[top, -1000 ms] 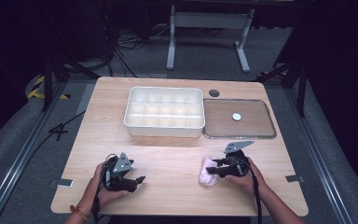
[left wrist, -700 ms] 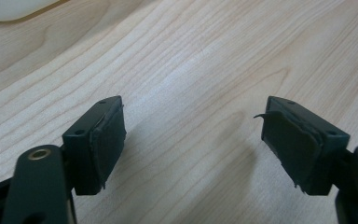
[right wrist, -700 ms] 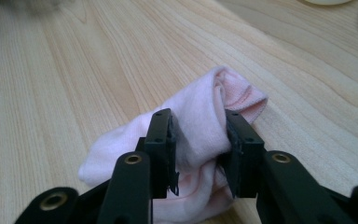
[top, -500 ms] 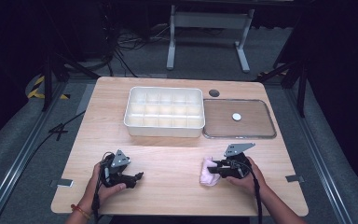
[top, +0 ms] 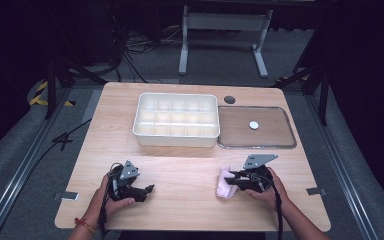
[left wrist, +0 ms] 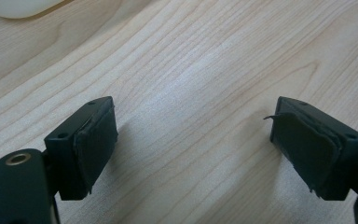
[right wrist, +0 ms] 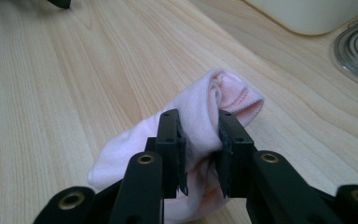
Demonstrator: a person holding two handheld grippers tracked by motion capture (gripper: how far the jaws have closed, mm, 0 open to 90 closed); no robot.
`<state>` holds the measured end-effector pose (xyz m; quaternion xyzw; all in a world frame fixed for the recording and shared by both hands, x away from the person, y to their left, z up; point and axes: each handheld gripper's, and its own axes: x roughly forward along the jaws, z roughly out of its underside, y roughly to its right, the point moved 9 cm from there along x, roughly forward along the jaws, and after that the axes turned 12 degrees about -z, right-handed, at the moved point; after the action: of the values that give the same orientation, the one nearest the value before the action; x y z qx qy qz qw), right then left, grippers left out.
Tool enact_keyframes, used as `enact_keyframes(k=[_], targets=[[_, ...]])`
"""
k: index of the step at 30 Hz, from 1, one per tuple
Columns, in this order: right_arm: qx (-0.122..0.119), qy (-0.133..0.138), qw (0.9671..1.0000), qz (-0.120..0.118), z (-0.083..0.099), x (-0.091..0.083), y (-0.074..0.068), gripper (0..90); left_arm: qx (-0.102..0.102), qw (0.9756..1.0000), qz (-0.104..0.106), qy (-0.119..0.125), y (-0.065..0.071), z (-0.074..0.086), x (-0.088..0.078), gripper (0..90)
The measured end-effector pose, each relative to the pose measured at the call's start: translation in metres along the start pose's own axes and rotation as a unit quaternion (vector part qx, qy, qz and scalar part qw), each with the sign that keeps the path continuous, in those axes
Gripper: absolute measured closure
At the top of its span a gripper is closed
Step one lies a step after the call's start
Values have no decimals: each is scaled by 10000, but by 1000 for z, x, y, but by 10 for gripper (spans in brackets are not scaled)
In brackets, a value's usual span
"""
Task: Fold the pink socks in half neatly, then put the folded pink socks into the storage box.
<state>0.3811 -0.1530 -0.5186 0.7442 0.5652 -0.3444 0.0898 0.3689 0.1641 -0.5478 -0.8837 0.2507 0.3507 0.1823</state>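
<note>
— High view: any writing on the white compartment box [top: 176, 120]?
— None legible; its cells blur together.
— And the pink cloth [right wrist: 200, 126]?
— Well in front of that box, its near end hidden under the right gripper [right wrist: 199, 156], whose jaws pinch a fold, having just closed.
— Left gripper [left wrist: 191, 144]?
— Jaws just widened over bare table [left wrist: 205, 60], nothing between them.

Table: we see a light wooden top [top: 190, 165] in mid-frame.
Floor: grey carpet [top: 25, 145], darker toward the top.
Stand: a grey metal frame [top: 223, 30] at top centre.
Cables: a black tangle [top: 130, 47] at upper left.
Light: bright on our table, dim all round.
</note>
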Motion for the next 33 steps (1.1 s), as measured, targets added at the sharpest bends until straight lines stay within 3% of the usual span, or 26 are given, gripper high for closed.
enact_keyframes(k=[8,10,21,26,31,33], targets=[[-116,64,9999,96,-5,-7,0,739,-57,9999,-129,2,-1,1,-2,143],[-119,104,9998,113,-6,-9,0,739,-144,9998,-126,-9,0,2,-2,143],[-259,248,9990,282,-12,-21,3,739,-147,9998,-128,-30,0,3,-2,132],[-275,410,9978,437,-13,-33,5,739,-85,9998,-148,-73,-1,1,0,104],[-295,602,9959,610,-16,-47,8,738,-150,9997,-112,-130,1,0,2,68],[-284,700,9948,676,-19,-54,9,738,-36,9999,-119,-103,-1,-1,4,57]])
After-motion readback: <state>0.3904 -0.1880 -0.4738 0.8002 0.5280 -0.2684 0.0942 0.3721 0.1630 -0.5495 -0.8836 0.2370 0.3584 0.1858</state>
